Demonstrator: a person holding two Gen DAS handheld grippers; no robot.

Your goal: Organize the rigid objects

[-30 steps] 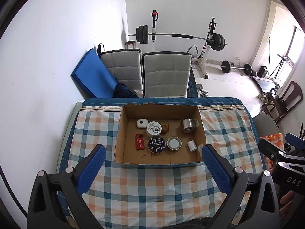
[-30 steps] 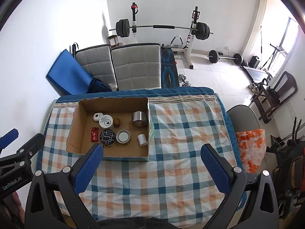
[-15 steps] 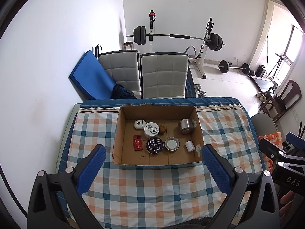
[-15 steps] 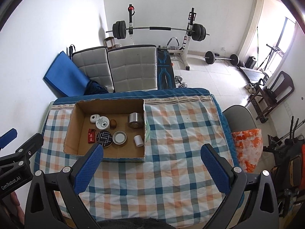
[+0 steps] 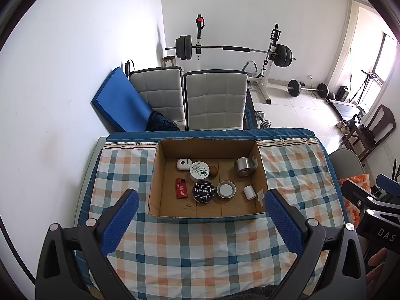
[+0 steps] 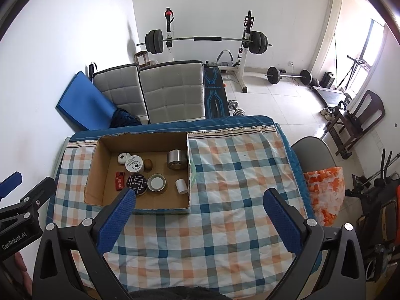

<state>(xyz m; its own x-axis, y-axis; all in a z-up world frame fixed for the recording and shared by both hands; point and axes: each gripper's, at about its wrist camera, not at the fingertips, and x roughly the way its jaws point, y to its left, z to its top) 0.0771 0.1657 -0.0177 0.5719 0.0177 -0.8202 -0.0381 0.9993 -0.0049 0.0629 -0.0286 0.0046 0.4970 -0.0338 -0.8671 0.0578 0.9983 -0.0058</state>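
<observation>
I hold my left gripper (image 5: 201, 210) and right gripper (image 6: 198, 208) wide and empty above the checked counter (image 6: 225, 175); every item sits inside the cardboard box (image 5: 160, 165).

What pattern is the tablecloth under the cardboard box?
Blue, orange and white checks on the tablecloth, clearest in the right wrist view.

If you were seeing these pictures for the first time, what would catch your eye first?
The open cardboard box on the checked tablecloth draws the eye, with small things inside such as a silver tape roll, a red case and a black round tin. Behind the table, a barbell rack stands against the white wall. Both the left gripper and right gripper hang open above the cloth.
</observation>
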